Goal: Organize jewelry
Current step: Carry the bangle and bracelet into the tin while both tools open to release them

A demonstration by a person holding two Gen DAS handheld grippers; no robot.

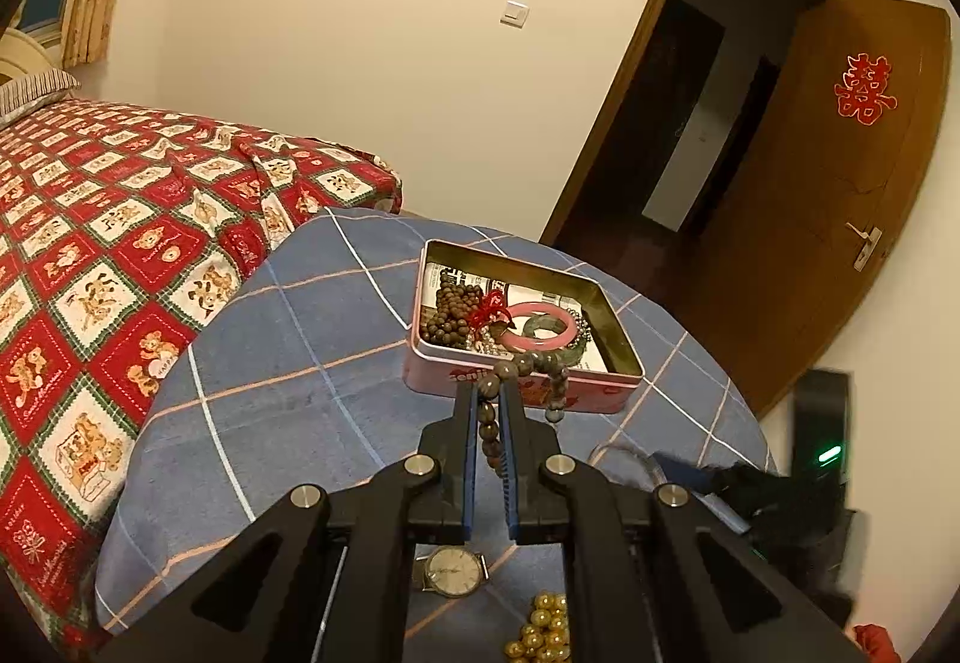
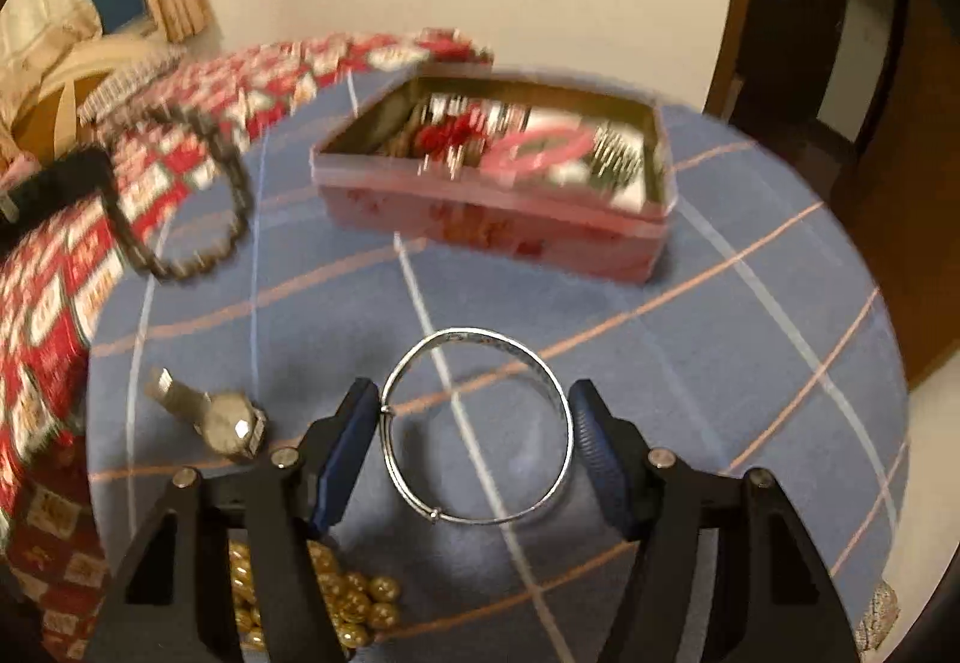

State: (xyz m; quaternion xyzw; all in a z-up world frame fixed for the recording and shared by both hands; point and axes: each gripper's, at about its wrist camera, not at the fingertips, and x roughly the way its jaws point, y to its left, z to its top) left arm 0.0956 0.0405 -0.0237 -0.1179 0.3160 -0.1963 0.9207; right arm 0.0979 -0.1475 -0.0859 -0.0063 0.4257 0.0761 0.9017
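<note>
My left gripper (image 1: 486, 390) is shut on a brown and grey bead bracelet (image 1: 528, 363), which dangles just in front of the pink tin (image 1: 621, 348). In the right wrist view the same bracelet (image 2: 234, 183) hangs blurred at the left. The open tin (image 2: 492, 225) holds dark beads, a pink bangle (image 1: 537, 327), a green ring and a red tassel. My right gripper (image 2: 474, 399) has its blue pads against both sides of a silver bangle (image 2: 474, 332), low over the cloth.
A wristwatch (image 2: 228, 417) and a heap of gold beads (image 2: 354, 603) lie on the blue checked cloth (image 1: 300, 363) of the round table, near its front edge. A bed with a red patterned quilt (image 1: 90, 243) adjoins the left. A brown door (image 1: 840, 183) stands open at the right.
</note>
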